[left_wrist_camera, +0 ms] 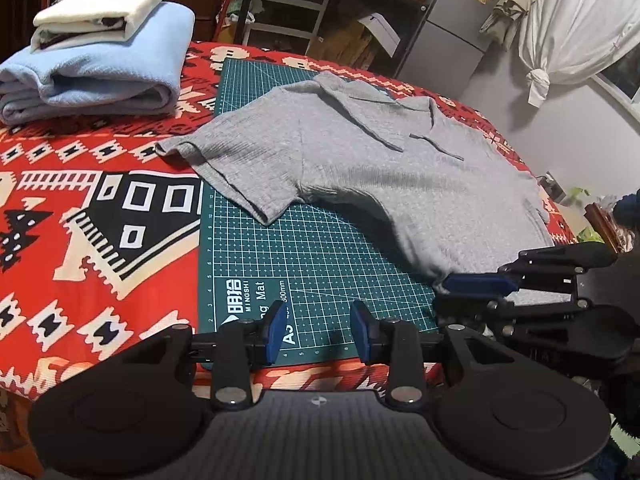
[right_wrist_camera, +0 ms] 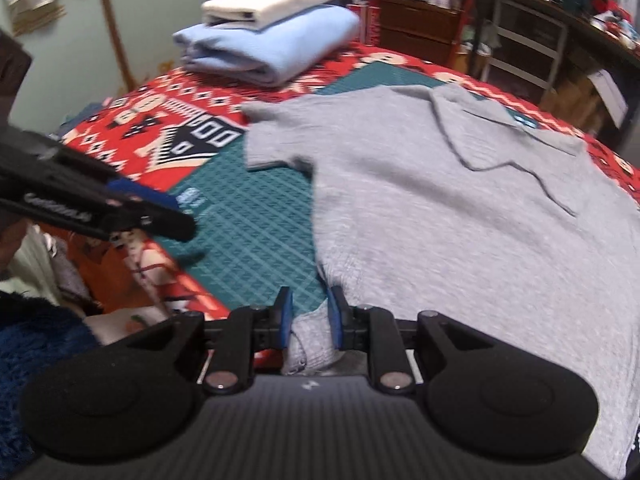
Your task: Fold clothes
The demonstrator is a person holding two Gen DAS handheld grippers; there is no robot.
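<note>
You've got 1 grey shirt spread out, 2 folded items stacked, i.e. 1 white towel on 1 blue blanket, 1 green cutting mat, 1 patterned red cloth & 2 grippers: left, right.

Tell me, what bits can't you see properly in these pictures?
- Grey shirt: its bottom hem, hidden behind the right tongs in the left wrist view.
- Grey shirt's far-side sleeve: cut off by the edge in the right wrist view.
- Cutting mat print: blurred in the right wrist view.
</note>
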